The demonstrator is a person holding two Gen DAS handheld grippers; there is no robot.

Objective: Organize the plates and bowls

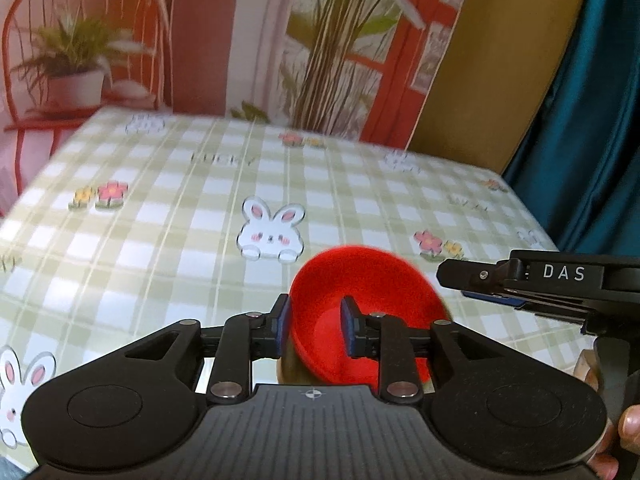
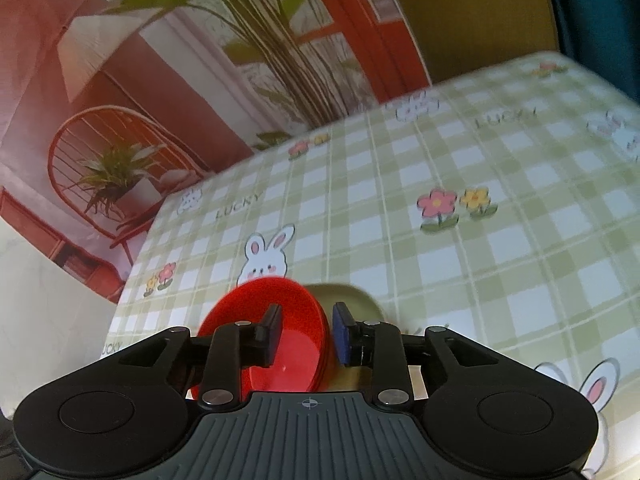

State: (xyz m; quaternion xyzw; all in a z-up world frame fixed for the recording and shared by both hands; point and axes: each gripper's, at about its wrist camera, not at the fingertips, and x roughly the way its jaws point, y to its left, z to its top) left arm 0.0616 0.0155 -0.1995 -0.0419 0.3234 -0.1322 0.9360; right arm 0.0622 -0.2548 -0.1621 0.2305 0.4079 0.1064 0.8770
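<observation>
Checked tablecloth (image 1: pixel 168 240), red bowl (image 1: pixel 360 280) — claws astride rim

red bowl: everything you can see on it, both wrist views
The red bowl is round, plain and glossy, plastic by the look, with a flat bottom. It is tilted, its opening towards the cameras, and it sits on a pale green dish on the checked tablecloth. The left gripper straddles its left rim and the right gripper its right rim, one finger of each inside; gaps show at the pads. In the right view its rim looks doubled, perhaps two nested bowls.
</observation>
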